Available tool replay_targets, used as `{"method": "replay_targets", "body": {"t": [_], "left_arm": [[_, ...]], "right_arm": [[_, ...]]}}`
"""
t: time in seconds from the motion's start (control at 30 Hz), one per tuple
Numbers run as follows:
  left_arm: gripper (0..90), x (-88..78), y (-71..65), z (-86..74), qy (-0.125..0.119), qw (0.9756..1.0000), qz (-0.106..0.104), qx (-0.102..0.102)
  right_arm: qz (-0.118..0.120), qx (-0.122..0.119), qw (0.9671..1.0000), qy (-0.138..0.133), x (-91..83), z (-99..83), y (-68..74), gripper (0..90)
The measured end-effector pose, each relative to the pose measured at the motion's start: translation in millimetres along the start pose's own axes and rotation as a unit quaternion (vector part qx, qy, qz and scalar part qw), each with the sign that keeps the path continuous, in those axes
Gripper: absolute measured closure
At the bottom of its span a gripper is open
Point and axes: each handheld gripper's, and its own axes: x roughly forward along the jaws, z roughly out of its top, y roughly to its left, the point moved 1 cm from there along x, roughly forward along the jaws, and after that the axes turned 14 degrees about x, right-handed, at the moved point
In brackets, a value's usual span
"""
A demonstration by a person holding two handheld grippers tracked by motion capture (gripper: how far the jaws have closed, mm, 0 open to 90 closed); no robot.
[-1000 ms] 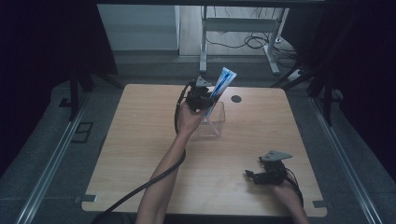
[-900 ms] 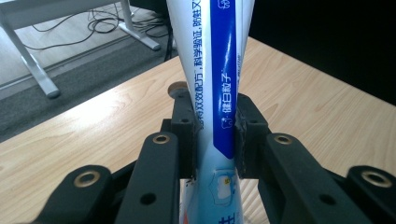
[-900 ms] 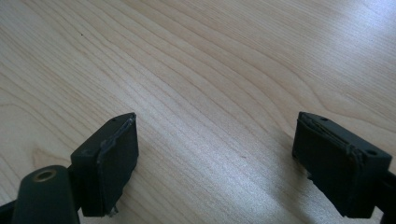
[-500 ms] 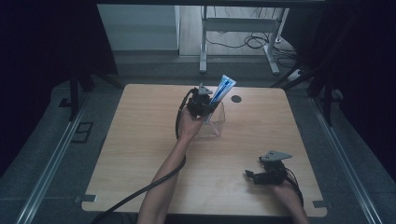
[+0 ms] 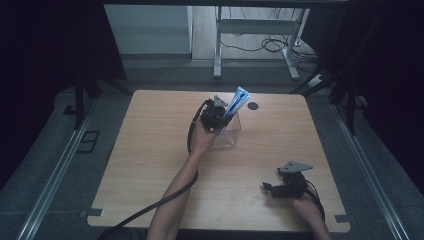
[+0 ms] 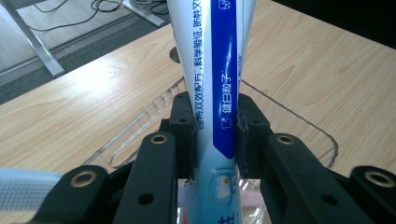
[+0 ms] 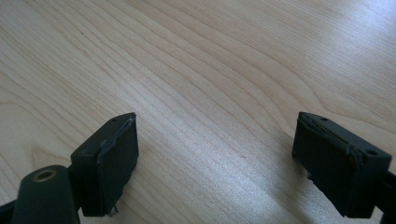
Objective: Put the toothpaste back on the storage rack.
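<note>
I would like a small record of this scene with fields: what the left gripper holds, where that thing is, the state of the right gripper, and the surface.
left gripper: shut on the toothpaste tube, fingers pressing both sides
tube position: slanted, lower end inside the clear plastic box
clear plastic box: stands on the far middle of the table, open top
right gripper: open, nothing between its fingers, low over bare wood near the front right
surface: wooden table
</note>
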Motion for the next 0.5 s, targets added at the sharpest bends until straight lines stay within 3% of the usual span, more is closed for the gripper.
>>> {"method": "replay_targets", "body": {"t": [0.5], "left_arm": [[66.2,-0.1,-8.5,-1.5,0.037,0.9985,0.011,0.040]], "right_arm": [[-0.001,0.001,1.0000,0.000,0.0,0.0,0.1,14.3]]}}
